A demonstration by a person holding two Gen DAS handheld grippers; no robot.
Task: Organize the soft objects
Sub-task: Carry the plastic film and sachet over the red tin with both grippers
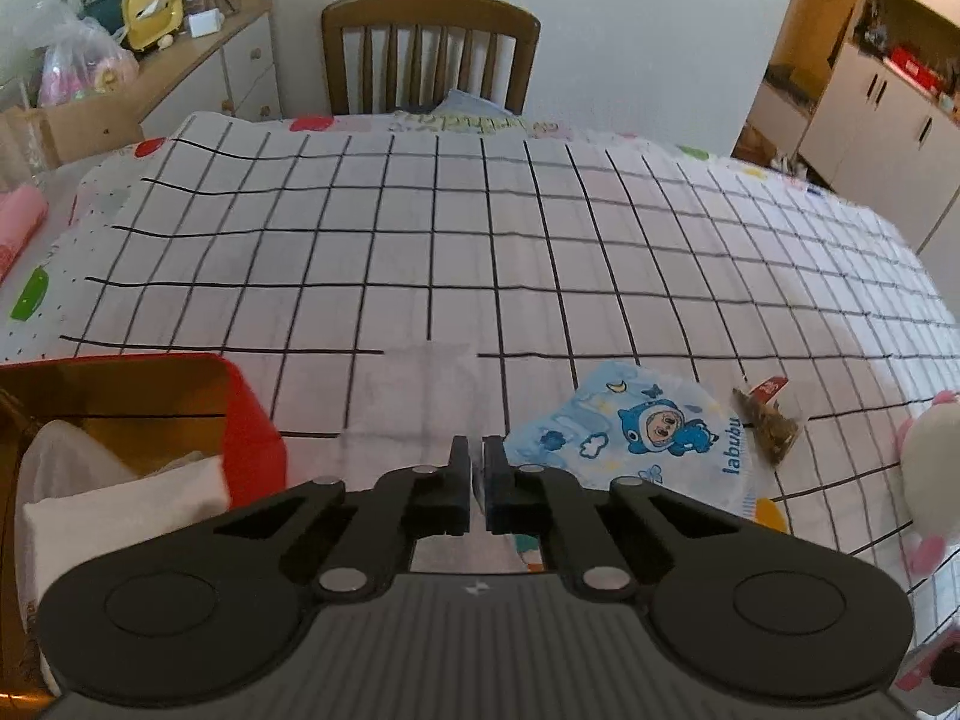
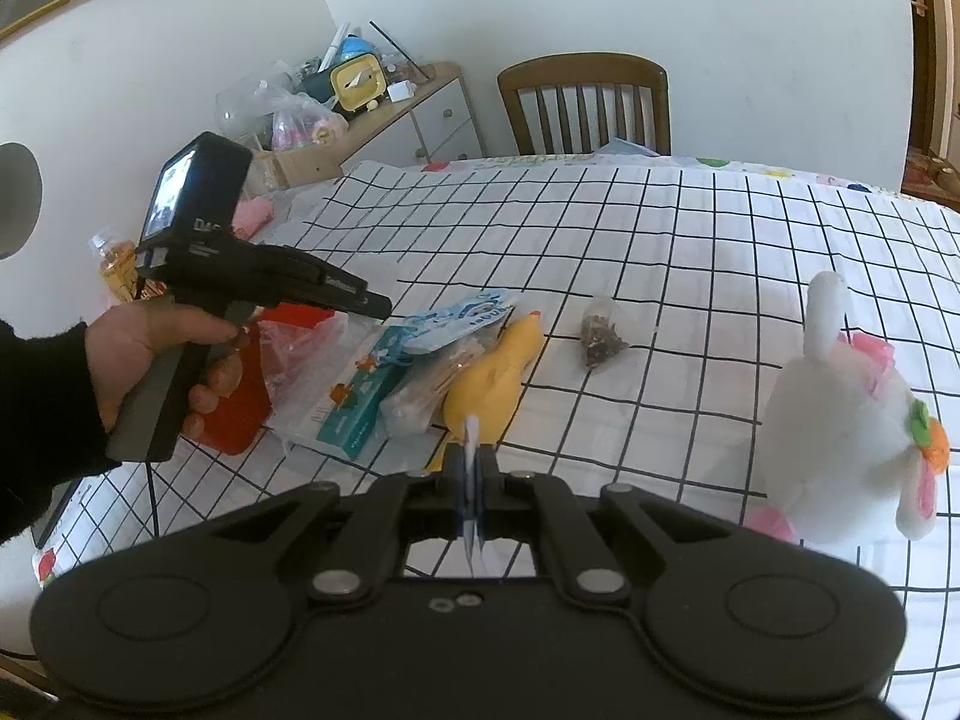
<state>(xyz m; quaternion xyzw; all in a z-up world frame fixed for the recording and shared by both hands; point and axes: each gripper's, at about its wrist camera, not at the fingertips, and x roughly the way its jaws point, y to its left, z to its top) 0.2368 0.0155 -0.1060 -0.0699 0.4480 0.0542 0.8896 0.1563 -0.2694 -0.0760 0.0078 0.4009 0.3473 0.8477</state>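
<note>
My left gripper (image 1: pixel 475 450) is shut on the edge of a clear plastic bag (image 1: pixel 414 402) that lies over the checked cloth; from the right wrist view it (image 2: pixel 384 303) is held above the red box (image 2: pixel 240 402). My right gripper (image 2: pixel 474 462) is shut on a thin blue-white packet (image 2: pixel 471 438), seen edge on. A blue labubu packet (image 1: pixel 648 426) lies right of the left fingers. A yellow soft toy (image 2: pixel 492 378), a dried-flower sachet (image 2: pixel 600 336) and a white plush bunny (image 2: pixel 840 420) lie on the table. The red box (image 1: pixel 252 426) holds white soft items.
A teal boxed item (image 2: pixel 360 402) and a wrapped bundle (image 2: pixel 420 396) lie beside the yellow toy. A wooden chair (image 1: pixel 429 54) stands at the table's far edge. A cluttered cabinet (image 1: pixel 180 60) stands at the far left. A bottle (image 2: pixel 117 264) stands left of the box.
</note>
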